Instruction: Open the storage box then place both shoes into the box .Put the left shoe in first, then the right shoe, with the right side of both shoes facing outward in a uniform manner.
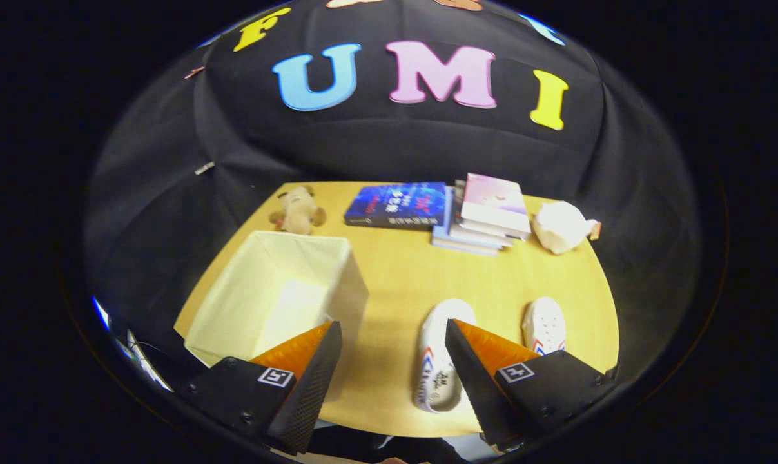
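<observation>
A cream fabric storage box stands open-topped on the wooden table, just ahead of my left finger, and I see nothing inside it. Two white shoes with red and blue marks lie on the table, toes pointing away. One shoe lies between my fingers, close against the inner side of the right finger. The other shoe lies just beyond the right finger, near the table's right edge. My gripper hangs above the table, open, with nothing held between its fingers.
At the far side of the table lie a blue book and a stack of books. A small plush dog sits behind the box, and a white plush toy lies right of the books.
</observation>
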Available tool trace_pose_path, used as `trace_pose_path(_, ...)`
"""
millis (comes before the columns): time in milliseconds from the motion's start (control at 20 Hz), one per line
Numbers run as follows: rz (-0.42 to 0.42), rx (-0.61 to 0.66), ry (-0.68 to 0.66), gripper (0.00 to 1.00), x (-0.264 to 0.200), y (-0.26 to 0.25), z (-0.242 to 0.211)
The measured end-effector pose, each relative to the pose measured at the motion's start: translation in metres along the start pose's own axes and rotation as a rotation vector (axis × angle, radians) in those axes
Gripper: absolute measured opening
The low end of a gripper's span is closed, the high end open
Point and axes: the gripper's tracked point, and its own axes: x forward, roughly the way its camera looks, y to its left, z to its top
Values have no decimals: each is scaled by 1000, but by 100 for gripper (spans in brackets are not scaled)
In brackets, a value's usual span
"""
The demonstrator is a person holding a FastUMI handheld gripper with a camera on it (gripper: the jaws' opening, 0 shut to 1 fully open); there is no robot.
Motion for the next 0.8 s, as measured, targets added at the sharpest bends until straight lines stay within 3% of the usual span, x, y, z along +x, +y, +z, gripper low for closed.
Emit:
trace_pose_path(450, -42, 11, 242, 99, 50, -80, -95)
trace_pose_path(700, 6, 38, 352, 99, 86, -88, -133)
trace_pose_path(800, 36, 70, 364, 92, 96, -87, -134)
